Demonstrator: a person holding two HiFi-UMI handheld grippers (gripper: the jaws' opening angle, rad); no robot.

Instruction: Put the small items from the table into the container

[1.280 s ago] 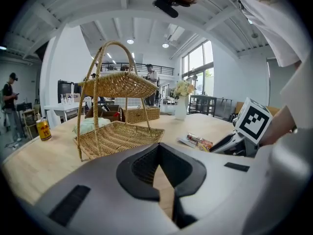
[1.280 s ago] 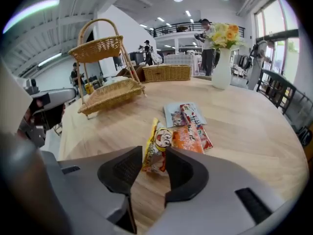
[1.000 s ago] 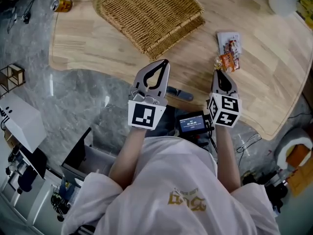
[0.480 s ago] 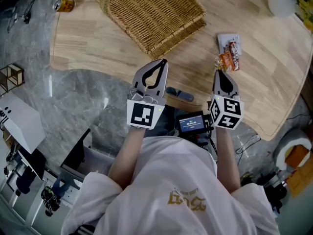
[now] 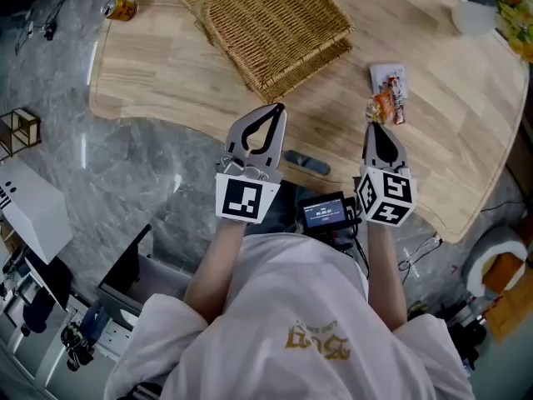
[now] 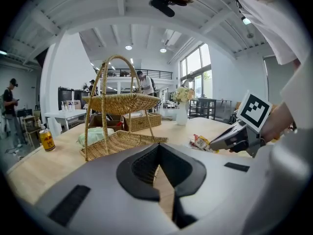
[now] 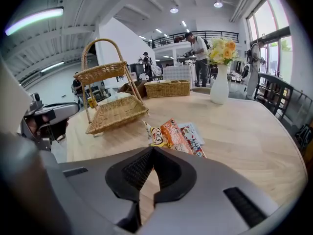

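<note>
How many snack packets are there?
2: an orange packet held by the right gripper, and a white packet just beyond it. More may hide underneath.

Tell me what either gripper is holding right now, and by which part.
The right tongs are shut on the near edge of the orange snack packet. The left tongs are shut and empty.

The pale wooden counter (image 5: pixel 466 140) bears a two-tier wicker basket (image 5: pixel 266 23), a drinks can (image 5: pixel 121 7) upright at its left edge, overlapping snack packets (image 5: pixel 389 94) to the right, and a white vase (image 5: pixel 472 17) of flowers beyond them.
</note>
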